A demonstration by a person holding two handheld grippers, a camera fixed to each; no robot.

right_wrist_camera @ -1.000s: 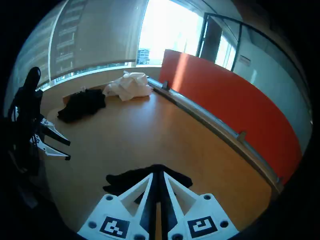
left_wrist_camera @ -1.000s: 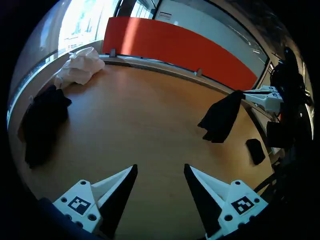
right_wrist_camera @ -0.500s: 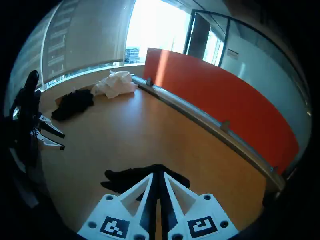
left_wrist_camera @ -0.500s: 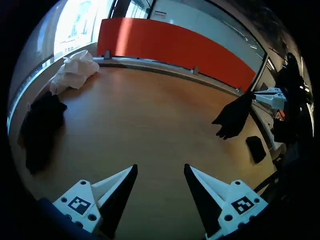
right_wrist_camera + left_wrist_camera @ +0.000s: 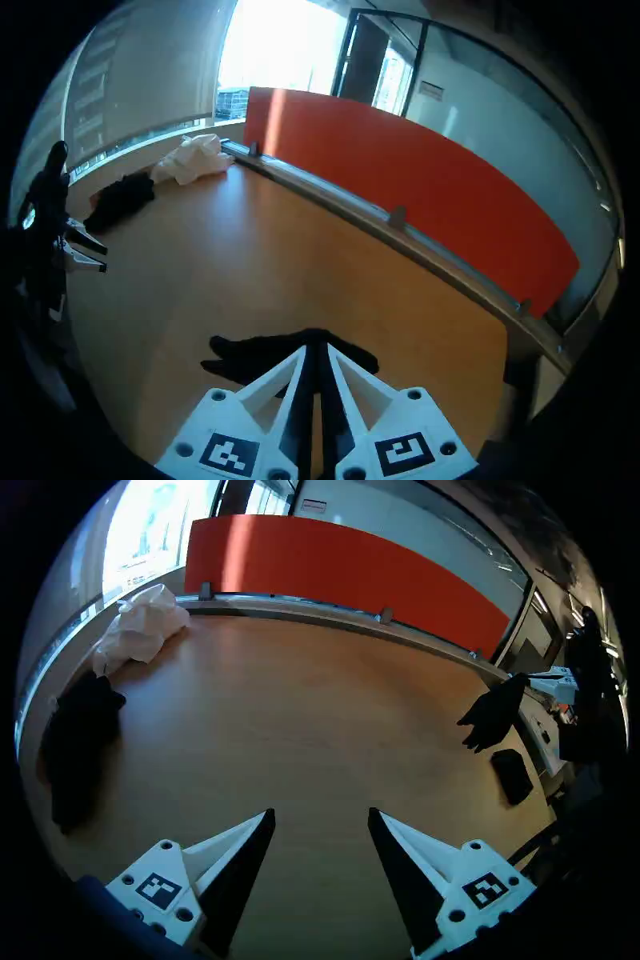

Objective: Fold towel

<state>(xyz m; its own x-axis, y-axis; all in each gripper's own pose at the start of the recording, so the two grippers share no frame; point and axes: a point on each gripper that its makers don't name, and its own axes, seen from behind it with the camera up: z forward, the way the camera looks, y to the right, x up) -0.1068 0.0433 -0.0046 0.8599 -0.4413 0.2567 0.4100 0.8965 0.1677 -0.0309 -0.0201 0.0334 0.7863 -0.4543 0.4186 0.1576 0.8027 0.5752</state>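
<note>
A black towel (image 5: pixel 276 358) hangs from my right gripper (image 5: pixel 318 352), whose fingers are shut on its upper edge. In the left gripper view the same black towel (image 5: pixel 490 712) dangles above the table's right end, held by the right gripper (image 5: pixel 538 678) and clear of the wood. My left gripper (image 5: pixel 320 816) stands open over the wooden table (image 5: pixel 304 712) with nothing between its fingers. In the right gripper view the left gripper (image 5: pixel 102 261) sits far off at the left, held by a dark-sleeved arm.
A crumpled white cloth (image 5: pixel 140 628) lies at the table's far left corner, with a black cloth pile (image 5: pixel 76 744) nearer along the left edge. A small black object (image 5: pixel 510 774) rests near the right edge. An orange partition (image 5: pixel 344 568) lines the back.
The right gripper has carried the black towel farther right and away from the left gripper. The left gripper stays open, turning slightly.
</note>
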